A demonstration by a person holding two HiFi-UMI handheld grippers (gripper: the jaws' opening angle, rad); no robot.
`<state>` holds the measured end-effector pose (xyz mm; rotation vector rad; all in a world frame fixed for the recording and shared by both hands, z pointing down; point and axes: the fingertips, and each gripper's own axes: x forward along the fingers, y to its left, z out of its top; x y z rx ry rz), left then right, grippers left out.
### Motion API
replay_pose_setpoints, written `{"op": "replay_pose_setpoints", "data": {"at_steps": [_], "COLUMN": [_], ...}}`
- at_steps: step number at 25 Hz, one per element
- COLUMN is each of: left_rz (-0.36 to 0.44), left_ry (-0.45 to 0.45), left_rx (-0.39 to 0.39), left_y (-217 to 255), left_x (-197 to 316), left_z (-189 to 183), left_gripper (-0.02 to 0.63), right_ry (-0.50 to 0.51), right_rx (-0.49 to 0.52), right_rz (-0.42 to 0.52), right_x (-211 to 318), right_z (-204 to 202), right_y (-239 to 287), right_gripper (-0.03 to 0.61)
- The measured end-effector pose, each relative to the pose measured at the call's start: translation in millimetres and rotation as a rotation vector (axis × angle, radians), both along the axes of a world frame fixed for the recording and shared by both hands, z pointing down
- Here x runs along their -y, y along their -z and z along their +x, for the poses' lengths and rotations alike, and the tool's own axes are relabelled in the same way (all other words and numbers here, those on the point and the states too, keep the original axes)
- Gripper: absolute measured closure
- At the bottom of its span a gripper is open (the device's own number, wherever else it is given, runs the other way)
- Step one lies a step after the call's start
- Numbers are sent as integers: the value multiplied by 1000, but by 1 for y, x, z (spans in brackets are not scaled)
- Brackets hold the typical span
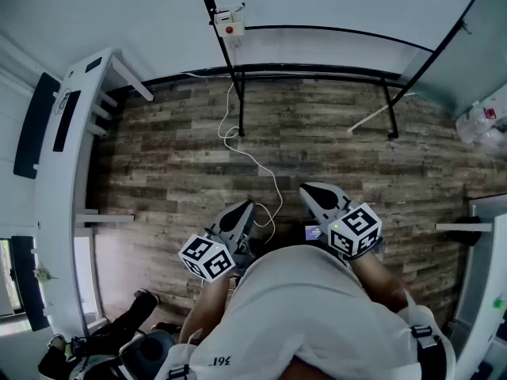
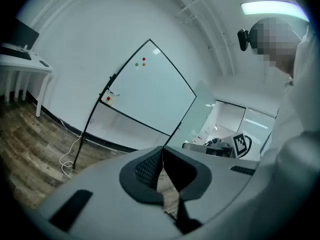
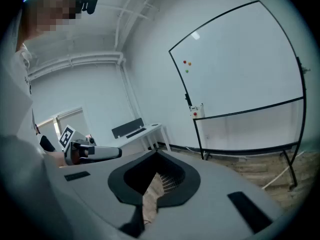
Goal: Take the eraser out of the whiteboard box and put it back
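Observation:
A whiteboard (image 1: pixel 333 6) stands on a black frame across the wooden floor. A small white box (image 1: pixel 230 20) with a red spot hangs on its left post. It also shows in the left gripper view, box (image 2: pixel 111 97), and in the right gripper view, box (image 3: pixel 198 111). The eraser itself cannot be made out. My left gripper (image 1: pixel 244 208) and right gripper (image 1: pixel 310 190) are held close to my body, far from the board. Both point toward the board, shut and with nothing in them: left gripper (image 2: pixel 161 154), right gripper (image 3: pixel 156 165).
A white cable (image 1: pixel 253 161) trails over the floor from the board's left leg toward me. A white desk (image 1: pixel 75 125) lines the left side, and another white table (image 1: pixel 485 212) is at the right. A plastic bag (image 1: pixel 482 121) lies far right. Someone's legs (image 1: pixel 119 331) show bottom left.

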<state>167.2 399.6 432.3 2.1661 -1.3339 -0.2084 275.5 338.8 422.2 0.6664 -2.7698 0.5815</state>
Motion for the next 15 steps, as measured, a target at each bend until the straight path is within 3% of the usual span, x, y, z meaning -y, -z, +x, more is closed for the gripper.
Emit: {"op": "replay_pose_setpoints", "data": {"at_steps": [15], "left_rz": [-3], "left_ry": [60], "left_rx": [13], "left_y": [-2], "left_x": [21], "left_z": [41], "left_gripper": [607], "right_ry": [65], "right_rx": [-15], "right_rz": [22], "right_x": [30], "right_z": [35], "right_y": [-7], "right_gripper": [554]}}
